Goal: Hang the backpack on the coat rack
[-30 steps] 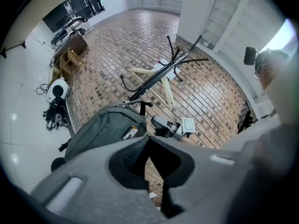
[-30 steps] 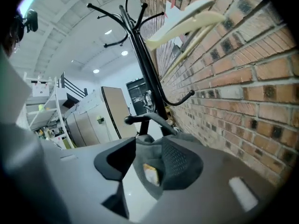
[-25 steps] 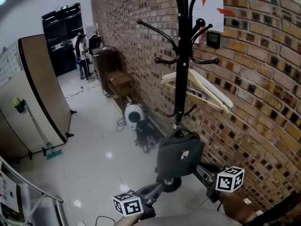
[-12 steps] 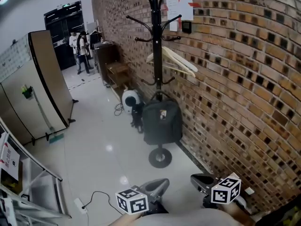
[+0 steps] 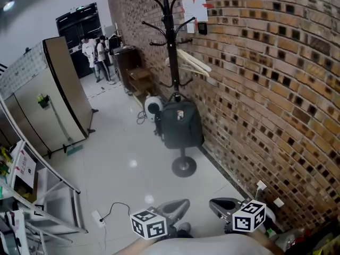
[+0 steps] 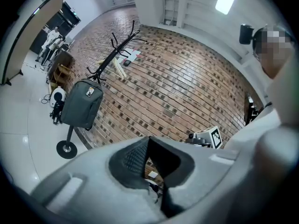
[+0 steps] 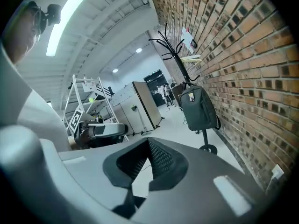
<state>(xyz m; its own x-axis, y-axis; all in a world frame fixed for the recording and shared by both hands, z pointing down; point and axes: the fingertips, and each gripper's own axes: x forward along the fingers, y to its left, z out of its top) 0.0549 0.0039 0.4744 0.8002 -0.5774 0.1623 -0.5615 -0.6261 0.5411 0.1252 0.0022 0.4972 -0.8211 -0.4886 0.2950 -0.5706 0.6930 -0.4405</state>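
My left gripper (image 6: 149, 140) has its two jaws pressed together with nothing between them, and in the head view it sits low at the bottom edge, pointing forward over the floor (image 5: 122, 158). My right gripper (image 7: 148, 143) is closed in the same way, jaw against jaw, and it also holds nothing; in the head view it lies just beside the left one, nearer to the brick wall (image 5: 265, 89). Each gripper view shows the other gripper at its side, and both carry their marker cubes. Both grippers are well apart from the backpack (image 5: 180, 124). The backpack is dark grey and hangs on the black coat rack (image 5: 168, 36), on a low hook, with its body in front of the pole and above the round base (image 5: 184, 167). It does not touch the floor. Some pale wooden hangers (image 5: 191, 64) hang higher on the same rack, on the wall side. Behind the rack, on the floor, stands a white round fan (image 5: 153, 106), and next to it a dark object that I cannot identify. At the far end of the room two persons (image 5: 98, 51) stand near a dark doorway, and a brown partition panel (image 5: 66, 92) stands at the left.
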